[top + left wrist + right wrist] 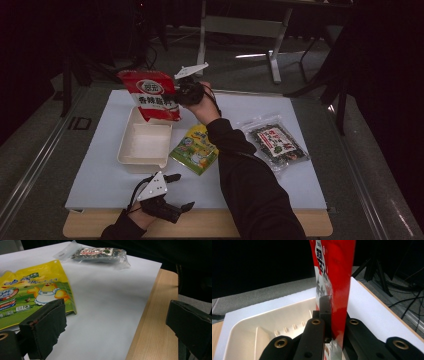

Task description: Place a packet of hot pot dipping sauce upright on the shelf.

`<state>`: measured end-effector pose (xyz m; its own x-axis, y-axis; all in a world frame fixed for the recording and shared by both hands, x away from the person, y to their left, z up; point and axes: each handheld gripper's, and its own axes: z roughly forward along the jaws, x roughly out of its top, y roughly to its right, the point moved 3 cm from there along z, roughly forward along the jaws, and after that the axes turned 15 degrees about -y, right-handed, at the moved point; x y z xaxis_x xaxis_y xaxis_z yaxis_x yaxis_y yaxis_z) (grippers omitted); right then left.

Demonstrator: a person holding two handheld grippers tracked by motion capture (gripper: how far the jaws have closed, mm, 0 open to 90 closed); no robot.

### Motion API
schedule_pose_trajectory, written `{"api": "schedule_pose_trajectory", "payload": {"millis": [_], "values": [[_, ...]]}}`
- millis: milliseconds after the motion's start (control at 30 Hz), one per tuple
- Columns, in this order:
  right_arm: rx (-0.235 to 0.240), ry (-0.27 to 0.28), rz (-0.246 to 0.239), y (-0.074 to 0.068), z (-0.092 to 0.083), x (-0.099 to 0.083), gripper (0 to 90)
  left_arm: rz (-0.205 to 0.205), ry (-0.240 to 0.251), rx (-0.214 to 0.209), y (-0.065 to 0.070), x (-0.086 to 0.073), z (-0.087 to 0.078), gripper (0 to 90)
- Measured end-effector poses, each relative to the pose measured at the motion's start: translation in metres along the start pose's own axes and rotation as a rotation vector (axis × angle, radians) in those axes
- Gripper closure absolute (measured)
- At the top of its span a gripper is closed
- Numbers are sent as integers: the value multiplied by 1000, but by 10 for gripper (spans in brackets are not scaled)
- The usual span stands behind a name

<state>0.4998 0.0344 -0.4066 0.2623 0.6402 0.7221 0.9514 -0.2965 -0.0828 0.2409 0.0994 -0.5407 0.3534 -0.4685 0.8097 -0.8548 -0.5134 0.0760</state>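
Observation:
My right gripper (176, 96) is shut on the edge of a red and white snack bag (151, 94) and holds it in the air over the far end of a cream tray (144, 145). In the right gripper view the red bag (335, 277) stands upright, pinched between the two black jaws, with the tray (262, 325) below. My left gripper (179, 191) rests near the table's front edge, open, with nothing between its jaws. A yellow and green snack bag (195, 149) lies right of the tray. The yellow bag (32, 293) lies ahead of the left jaw.
A clear packet of dark seaweed snack (276, 143) lies at the right of the white mat (250, 110); the packet (98, 253) is far off in the left gripper view. The wooden table edge (155, 325) runs along the mat's front.

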Motion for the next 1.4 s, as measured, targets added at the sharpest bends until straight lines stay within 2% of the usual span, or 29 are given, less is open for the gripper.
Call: {"api": "schedule_pose_trajectory", "payload": {"millis": [300, 500, 633, 767, 967, 1167, 1300, 1400], "values": [[1, -35, -2, 5, 36, 0, 900, 18, -7, 4, 2, -1, 0, 40], [-6, -14, 5, 5, 49, 0, 900, 16, -3, 5, 3, -2, -1, 40], [-16, -16, 14, 7, 54, -4, 900, 17, -5, 7, 3, -2, -2, 40], [0, -14, 47, 10, 58, -8, 900, 19, -7, 8, 3, -2, -1, 40], [9, -20, 51, 6, 66, -11, 899, 21, -8, 9, 3, -2, 0, 40], [-4, -66, 71, 7, 73, -20, 897, 26, -11, 10, 3, -2, 0, 40], [-13, -88, 67, 6, 70, -24, 850, 27, -15, 7, 3, -2, 1, 40], [-19, -87, 71, 6, 61, -25, 804, 31, -17, 7, 4, -2, 2, 40]]}}
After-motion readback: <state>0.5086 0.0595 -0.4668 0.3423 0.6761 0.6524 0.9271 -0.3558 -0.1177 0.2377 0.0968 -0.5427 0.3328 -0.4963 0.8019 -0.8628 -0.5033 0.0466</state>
